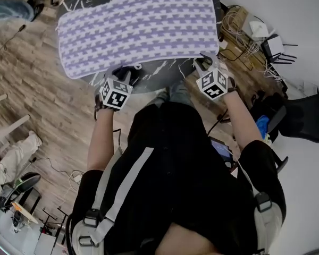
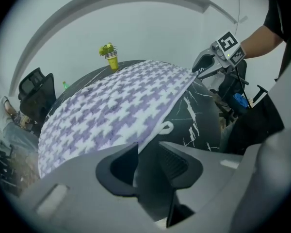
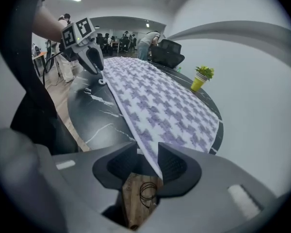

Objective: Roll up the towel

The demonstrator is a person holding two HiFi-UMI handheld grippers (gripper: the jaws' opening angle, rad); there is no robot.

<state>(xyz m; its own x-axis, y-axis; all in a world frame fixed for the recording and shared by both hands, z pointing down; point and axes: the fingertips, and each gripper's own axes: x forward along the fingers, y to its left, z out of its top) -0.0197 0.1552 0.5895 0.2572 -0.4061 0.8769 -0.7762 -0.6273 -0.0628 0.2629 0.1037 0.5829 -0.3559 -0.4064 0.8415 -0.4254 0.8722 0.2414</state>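
A purple-and-white houndstooth towel lies spread flat over a round black marble table. My left gripper is at the towel's near left corner and my right gripper at its near right corner. In the left gripper view the towel's edge runs into the jaws of the left gripper, beside a small hanging loop. In the right gripper view the towel's corner passes down between the jaws of the right gripper, against the right-hand pad. The near edge runs straight between the two grippers.
A small yellow pot with a green plant stands at the table's far edge, beyond the towel. A black office chair and a tangle of cables and boxes are on the floor to the right. People stand far off across the room.
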